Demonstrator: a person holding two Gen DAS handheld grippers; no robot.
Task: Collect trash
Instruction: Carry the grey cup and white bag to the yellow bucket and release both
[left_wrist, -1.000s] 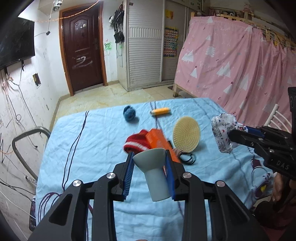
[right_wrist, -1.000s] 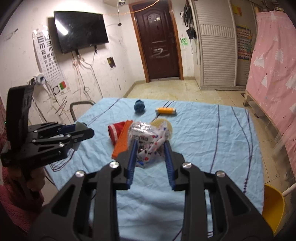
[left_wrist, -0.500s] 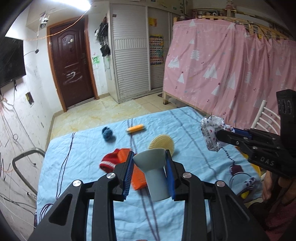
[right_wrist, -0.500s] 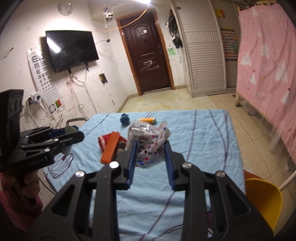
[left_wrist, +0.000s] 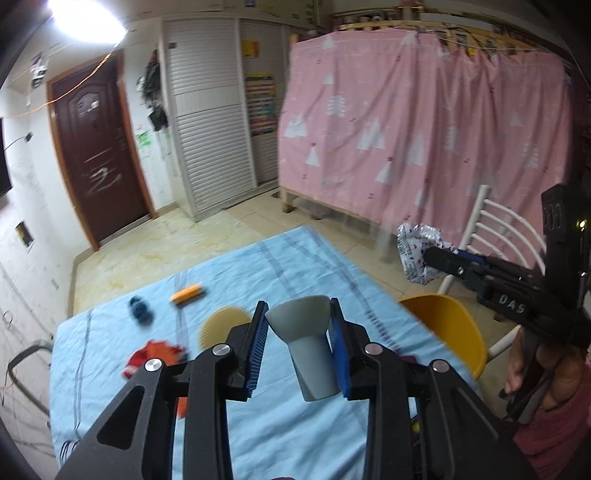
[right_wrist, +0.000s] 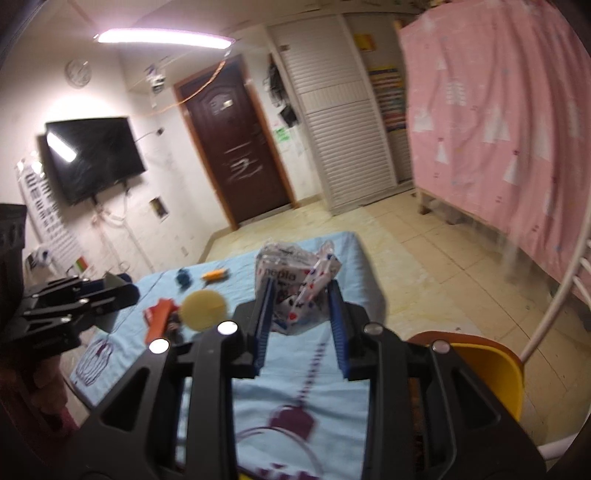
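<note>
My left gripper (left_wrist: 298, 314) is shut on a grey paper cup (left_wrist: 308, 347), held upright high above the blue-covered table (left_wrist: 295, 266). My right gripper (right_wrist: 300, 295) is shut on a crumpled white plastic wrapper (right_wrist: 295, 280) with coloured dots. In the left wrist view the right gripper (left_wrist: 428, 254) holds the wrapper (left_wrist: 415, 251) off the table's right edge, above a yellow bin (left_wrist: 443, 328). The bin also shows in the right wrist view (right_wrist: 491, 376). The left gripper (right_wrist: 110, 291) appears at the left of the right wrist view.
On the table lie a round yellow brush (right_wrist: 203, 308), an orange box (right_wrist: 159, 321), a red hat (left_wrist: 147, 358), a blue ball (left_wrist: 138, 312) and an orange tube (left_wrist: 186, 291). A white chair (left_wrist: 498, 236) and pink curtain (left_wrist: 424, 129) stand right.
Both grippers rose and swung right with their loads. The wrapper moved from over the table to beyond its right edge, above the yellow bin.
</note>
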